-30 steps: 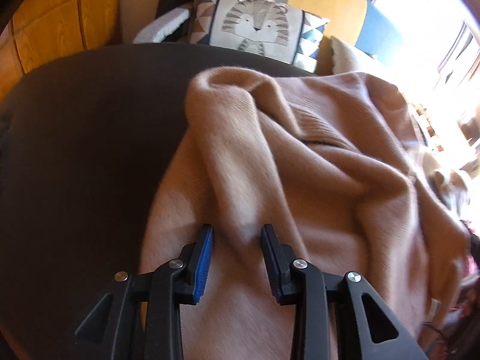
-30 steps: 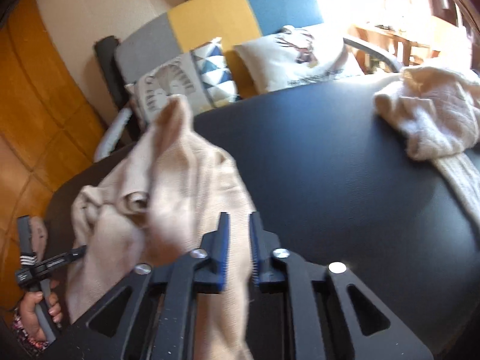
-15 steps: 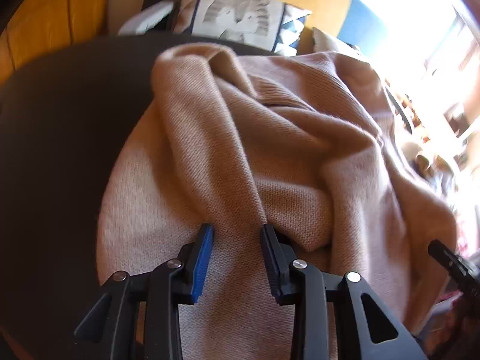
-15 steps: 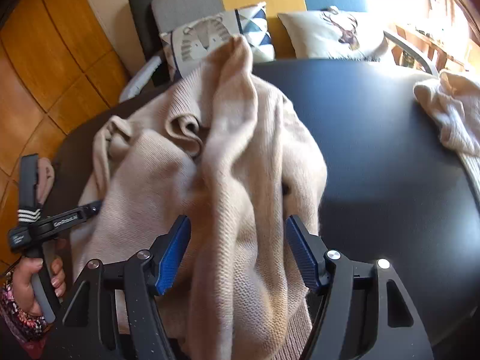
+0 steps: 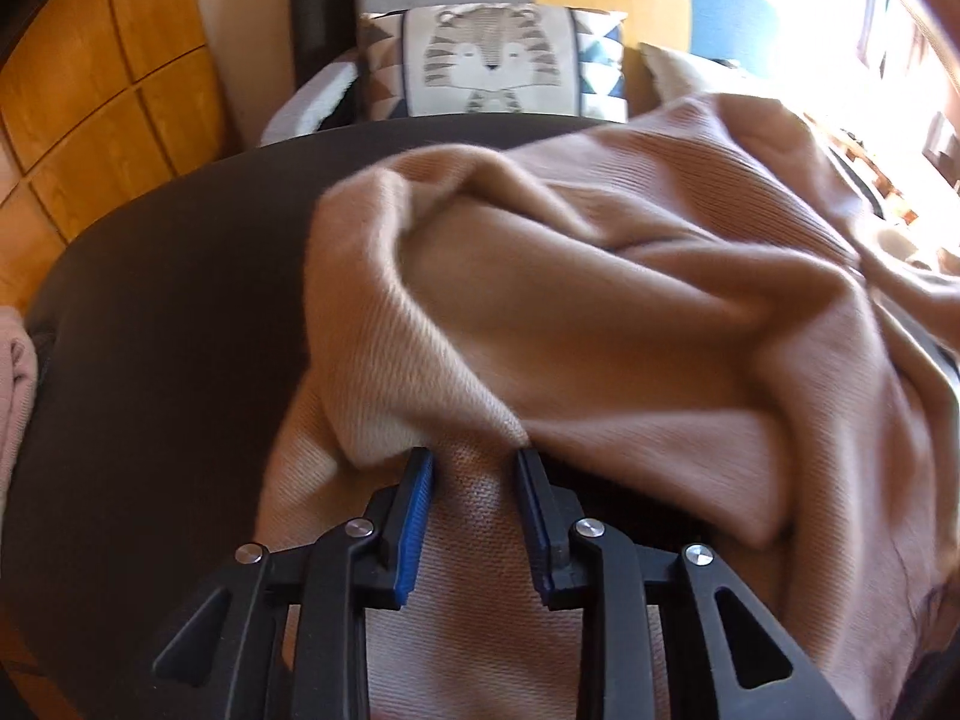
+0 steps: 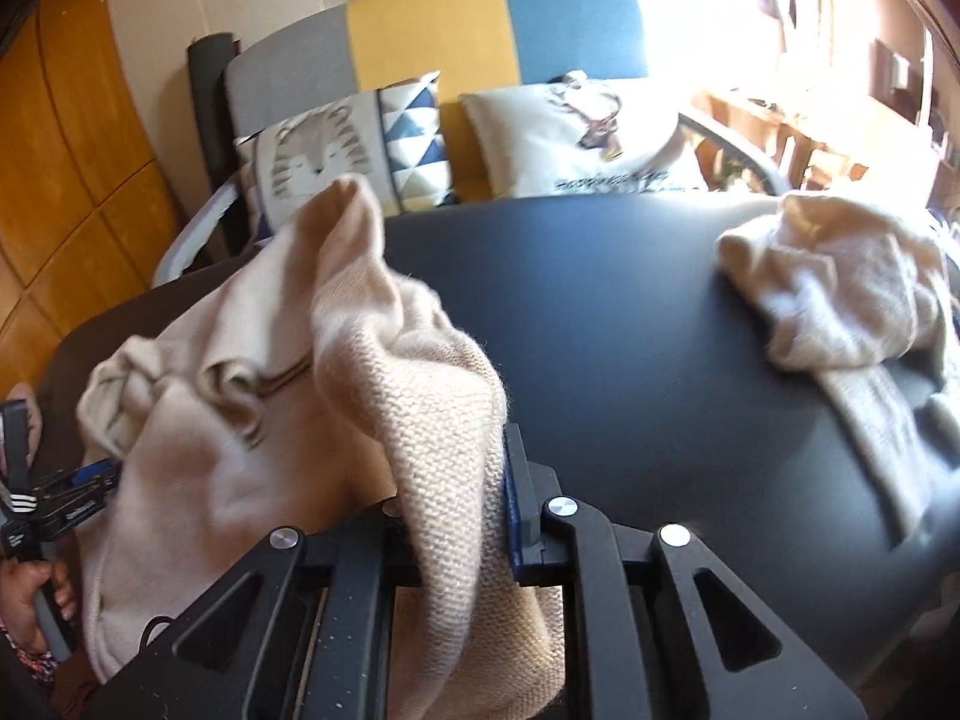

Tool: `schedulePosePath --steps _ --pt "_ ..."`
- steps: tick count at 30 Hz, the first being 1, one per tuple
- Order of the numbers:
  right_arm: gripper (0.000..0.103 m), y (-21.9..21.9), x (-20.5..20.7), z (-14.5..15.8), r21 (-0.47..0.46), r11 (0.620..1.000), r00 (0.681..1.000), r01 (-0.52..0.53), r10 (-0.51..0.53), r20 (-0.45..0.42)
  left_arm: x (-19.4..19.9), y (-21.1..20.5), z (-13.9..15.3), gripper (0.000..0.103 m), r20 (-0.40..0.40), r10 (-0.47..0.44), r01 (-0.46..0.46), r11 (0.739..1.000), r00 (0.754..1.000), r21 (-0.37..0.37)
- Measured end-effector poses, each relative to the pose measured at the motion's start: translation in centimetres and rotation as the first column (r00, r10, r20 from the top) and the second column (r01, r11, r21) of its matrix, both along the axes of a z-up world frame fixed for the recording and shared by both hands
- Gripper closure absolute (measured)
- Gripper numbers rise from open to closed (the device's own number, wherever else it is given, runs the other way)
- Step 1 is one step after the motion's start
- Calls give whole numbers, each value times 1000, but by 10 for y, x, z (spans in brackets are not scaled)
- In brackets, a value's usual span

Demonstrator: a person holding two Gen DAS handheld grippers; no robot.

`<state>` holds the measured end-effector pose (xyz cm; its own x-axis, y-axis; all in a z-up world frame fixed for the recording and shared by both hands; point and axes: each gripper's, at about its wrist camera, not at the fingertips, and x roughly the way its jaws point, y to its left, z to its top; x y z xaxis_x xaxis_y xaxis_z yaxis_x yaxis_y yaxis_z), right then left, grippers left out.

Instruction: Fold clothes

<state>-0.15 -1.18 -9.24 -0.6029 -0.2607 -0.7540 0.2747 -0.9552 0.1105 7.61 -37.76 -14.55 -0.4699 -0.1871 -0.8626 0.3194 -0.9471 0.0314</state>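
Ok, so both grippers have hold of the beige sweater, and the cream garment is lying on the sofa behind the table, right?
Not quite. The right wrist view shows the cream garment lying on the dark table, not the sofa. Both the left gripper and right gripper do hold the beige sweater.

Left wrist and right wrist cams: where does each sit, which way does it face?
Left wrist: on the left gripper, low over the dark table, facing the beige sweater and tiger cushion; only its jaws show.
Right wrist: on the right gripper, facing the sofa and a cream garment; shows the left hand.
Shared: sweater, table, cushion.
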Motion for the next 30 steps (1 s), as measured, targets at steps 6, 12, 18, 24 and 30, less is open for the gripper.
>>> schedulePosePath --steps 6,12,18,24,30 --pt "84 17 -26 -5 30 995 996 94 -94 -10 -8 -19 1 75 9 4 -3 998 1000 -63" --pt "69 33 -23 -7 41 981 982 190 -189 -31 -5 -9 23 75 -51 -12 13 1000 999 14" --pt "41 -3 18 0 -94 995 998 -38 32 -59 -6 4 38 75 -86 -33 40 996 996 86" --pt "41 -39 25 -32 -59 990 988 -125 129 90 2 24 16 75 33 -18 9 965 999 261" --pt "41 -34 32 -65 -86 993 973 -76 93 211 21 27 14 71 2 -88 79 912 996 401"
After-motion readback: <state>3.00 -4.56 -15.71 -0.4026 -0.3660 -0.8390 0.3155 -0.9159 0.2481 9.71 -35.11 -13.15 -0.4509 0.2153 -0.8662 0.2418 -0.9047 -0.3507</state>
